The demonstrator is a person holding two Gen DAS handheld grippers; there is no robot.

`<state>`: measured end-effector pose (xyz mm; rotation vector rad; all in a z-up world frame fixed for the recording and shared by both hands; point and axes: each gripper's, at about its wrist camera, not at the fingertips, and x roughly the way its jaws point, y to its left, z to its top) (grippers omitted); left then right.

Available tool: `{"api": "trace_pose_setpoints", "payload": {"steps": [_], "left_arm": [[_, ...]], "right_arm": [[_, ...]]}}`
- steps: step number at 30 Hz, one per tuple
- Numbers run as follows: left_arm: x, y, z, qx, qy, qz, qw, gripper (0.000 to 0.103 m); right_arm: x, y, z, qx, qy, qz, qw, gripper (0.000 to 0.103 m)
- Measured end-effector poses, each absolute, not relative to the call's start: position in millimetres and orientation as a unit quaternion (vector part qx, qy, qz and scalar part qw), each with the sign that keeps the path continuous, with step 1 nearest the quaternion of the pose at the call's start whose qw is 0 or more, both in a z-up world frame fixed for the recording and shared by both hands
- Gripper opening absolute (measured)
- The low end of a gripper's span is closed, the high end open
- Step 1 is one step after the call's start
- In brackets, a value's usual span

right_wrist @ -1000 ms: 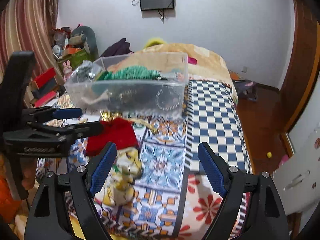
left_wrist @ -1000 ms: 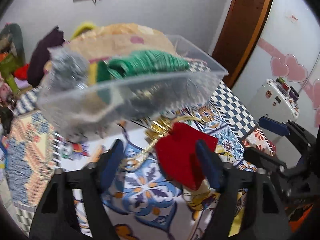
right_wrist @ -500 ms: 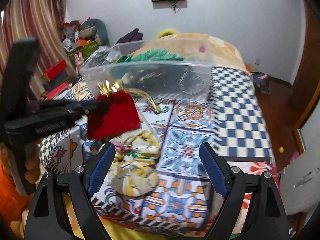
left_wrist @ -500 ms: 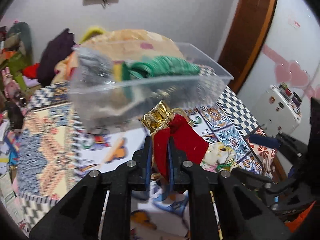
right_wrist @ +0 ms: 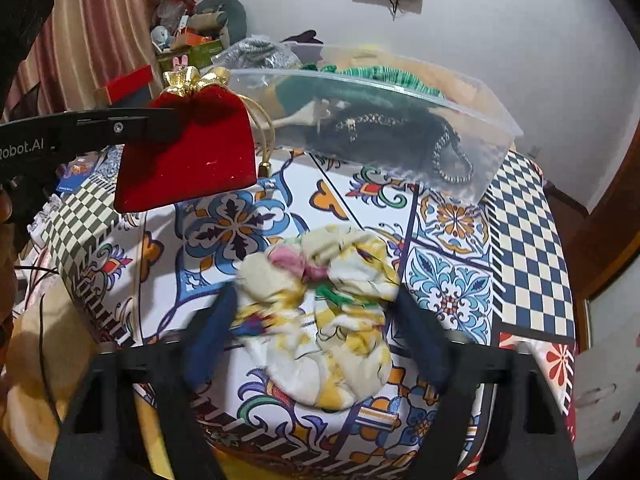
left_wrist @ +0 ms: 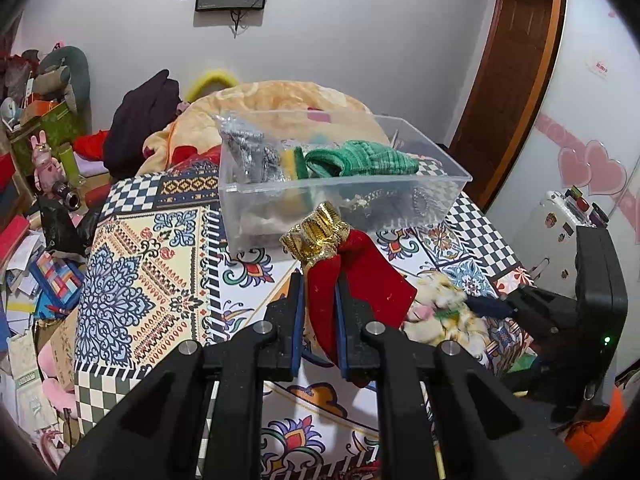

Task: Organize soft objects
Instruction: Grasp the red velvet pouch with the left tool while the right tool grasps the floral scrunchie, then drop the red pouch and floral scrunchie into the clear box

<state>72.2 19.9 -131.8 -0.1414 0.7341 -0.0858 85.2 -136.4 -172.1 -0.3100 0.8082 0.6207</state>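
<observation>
Left claw [left_wrist: 317,312] was clamped on the red pouch [left_wrist: 352,284]; its dangling cord could snag the bin [left_wrist: 344,188] rim. Right claw [right_wrist: 316,332] was apart around the floral cloth [right_wrist: 320,320], risking a partial pinch.

bed [right_wrist: 452,304]: patterned cover | clear bin [right_wrist: 472,128] | floral cloth bundle [right_wrist: 324,320]

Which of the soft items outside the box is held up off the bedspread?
The red velvet pouch with the gold top: the left gripper holds it in the air, while the yellow floral cloth lies on the bedspread.
</observation>
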Motion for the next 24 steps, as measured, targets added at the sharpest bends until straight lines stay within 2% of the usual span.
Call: {"api": "trace_pose_setpoints", "payload": {"steps": [1,2,6,24], "left_arm": [[72,20,-130,-0.069,0.356,-0.042,0.931,0.013],[72,20,-128,-0.069,0.353,-0.042,0.932,0.013],[73,20,-117,-0.066,0.337,-0.042,0.938,0.013],[121,23,-63,-0.043,0.25,-0.026,0.967,0.013]], "right_arm": [[86,-139,-171,-0.144,0.385,0.296,0.862,0.034],[88,-141,-170,-0.136,0.387,0.296,0.863,0.029],[90,-146,-158,-0.131,0.366,0.285,0.876,0.023],[141,-154,-71,-0.077,0.248,0.255,0.932,0.022]]}}
